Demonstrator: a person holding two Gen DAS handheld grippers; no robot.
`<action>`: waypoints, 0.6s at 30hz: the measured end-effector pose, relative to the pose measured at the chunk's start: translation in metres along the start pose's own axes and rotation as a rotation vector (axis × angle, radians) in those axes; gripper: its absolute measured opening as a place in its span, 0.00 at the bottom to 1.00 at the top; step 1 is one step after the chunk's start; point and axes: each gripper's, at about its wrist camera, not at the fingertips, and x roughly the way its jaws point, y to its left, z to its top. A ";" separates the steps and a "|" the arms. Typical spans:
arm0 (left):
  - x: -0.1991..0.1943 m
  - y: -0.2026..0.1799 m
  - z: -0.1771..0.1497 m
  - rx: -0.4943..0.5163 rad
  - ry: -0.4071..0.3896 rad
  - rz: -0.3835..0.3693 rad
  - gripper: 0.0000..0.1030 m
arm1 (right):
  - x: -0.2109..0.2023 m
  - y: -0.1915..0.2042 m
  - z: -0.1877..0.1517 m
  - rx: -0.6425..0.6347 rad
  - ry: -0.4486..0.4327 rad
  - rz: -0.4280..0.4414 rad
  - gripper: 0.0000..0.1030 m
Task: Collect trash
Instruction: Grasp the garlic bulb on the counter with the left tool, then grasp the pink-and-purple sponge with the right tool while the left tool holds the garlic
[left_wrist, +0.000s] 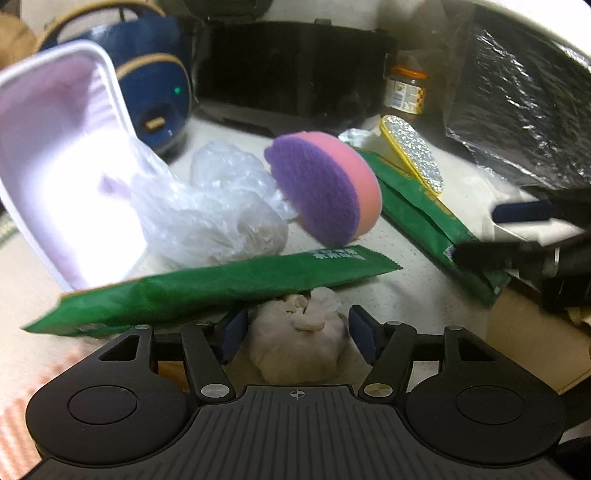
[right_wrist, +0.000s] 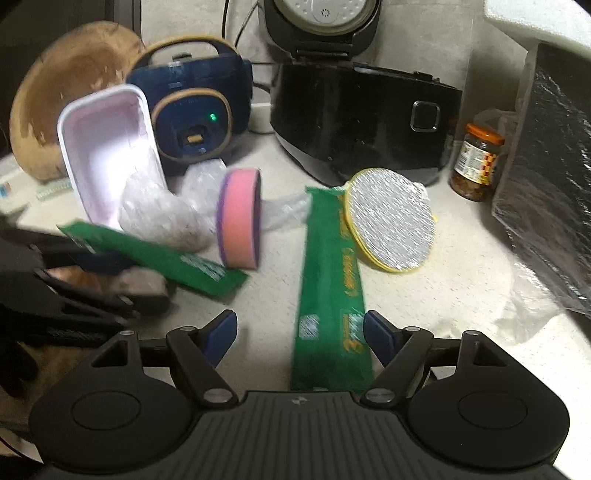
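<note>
Left wrist view: left gripper spread wide, gripping nothing; garlic sits between its pads, untouched; green wrapper lies just beyond the fingertips.
Right wrist view: right gripper open, empty; second wrapper lies between its fingers, nearer the right pad.

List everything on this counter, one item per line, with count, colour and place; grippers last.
wrapper: 2, green, counter centre and left
sponge: 1, pink and purple, on edge, centre
scrubber pad: 1, silver with yellow rim, right of centre
plastic bag: 1, clear, beside tray
tray: 1, white, tipped up, left
garlic: 1, whitish, between left gripper's fingers
jar: 1, orange lid, back right
cooker: 2, blue and black, rear
left gripper: open
right gripper: open, over wrapper
</note>
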 end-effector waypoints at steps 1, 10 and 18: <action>-0.001 0.001 -0.001 0.002 -0.018 -0.008 0.63 | 0.000 0.000 0.007 0.015 -0.014 0.026 0.74; -0.023 0.015 -0.016 -0.091 -0.016 -0.152 0.59 | 0.075 0.023 0.066 0.106 0.030 0.096 0.72; -0.049 0.042 -0.023 -0.175 -0.081 -0.250 0.59 | 0.032 0.031 0.060 0.209 0.019 0.097 0.30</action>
